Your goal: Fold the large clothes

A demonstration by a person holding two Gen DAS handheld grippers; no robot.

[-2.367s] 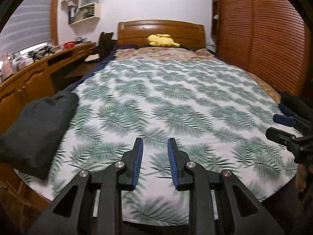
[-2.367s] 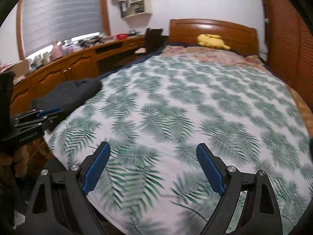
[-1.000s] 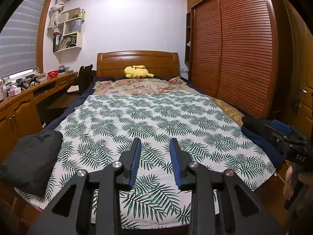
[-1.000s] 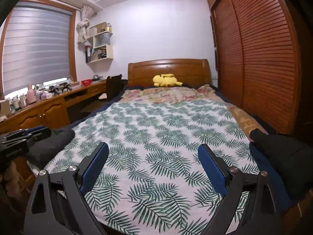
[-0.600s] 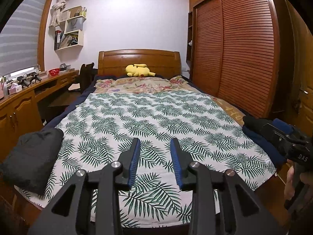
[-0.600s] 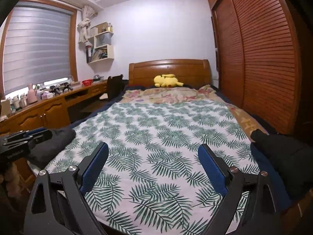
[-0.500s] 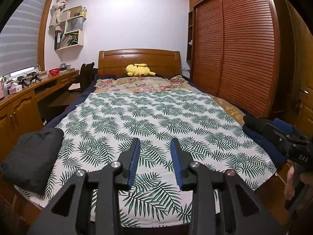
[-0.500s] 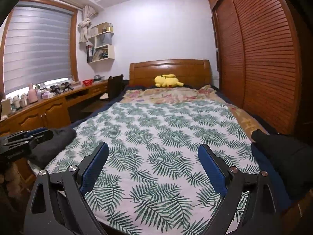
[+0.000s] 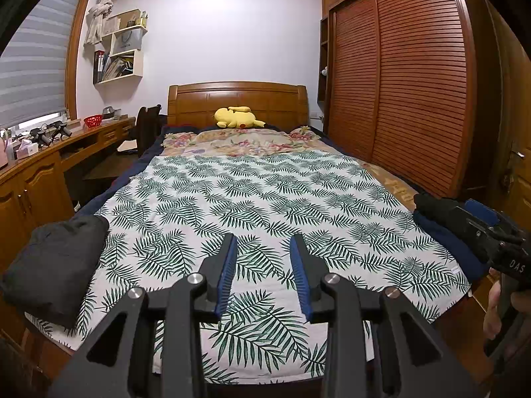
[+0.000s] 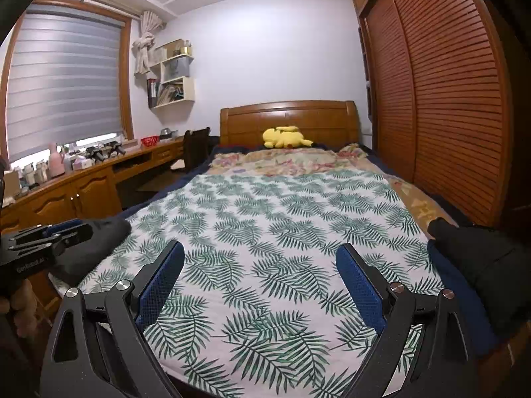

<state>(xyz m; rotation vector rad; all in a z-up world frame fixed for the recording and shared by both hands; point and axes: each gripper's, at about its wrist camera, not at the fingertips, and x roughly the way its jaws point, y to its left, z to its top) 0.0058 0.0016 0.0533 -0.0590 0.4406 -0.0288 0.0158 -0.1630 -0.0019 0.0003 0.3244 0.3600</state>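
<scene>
Left gripper over the bed's foot, jaws narrowly parted, empty; folded dark garment lies well left of it. Right gripper spread wide, empty; black-and-navy clothes pile just right of it, at the bed edge.

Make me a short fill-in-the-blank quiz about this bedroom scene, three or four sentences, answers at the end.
1. The bedspread is printed with green ____.
2. The yellow plush toy lies at the foot of the wooden ____.
3. The fingers of the right gripper stand ____ apart than those of the left gripper.
4. The dark folded garment lies on the near ____ corner of the bed in the left wrist view.

Answers: leaves; headboard; wider; left
</scene>
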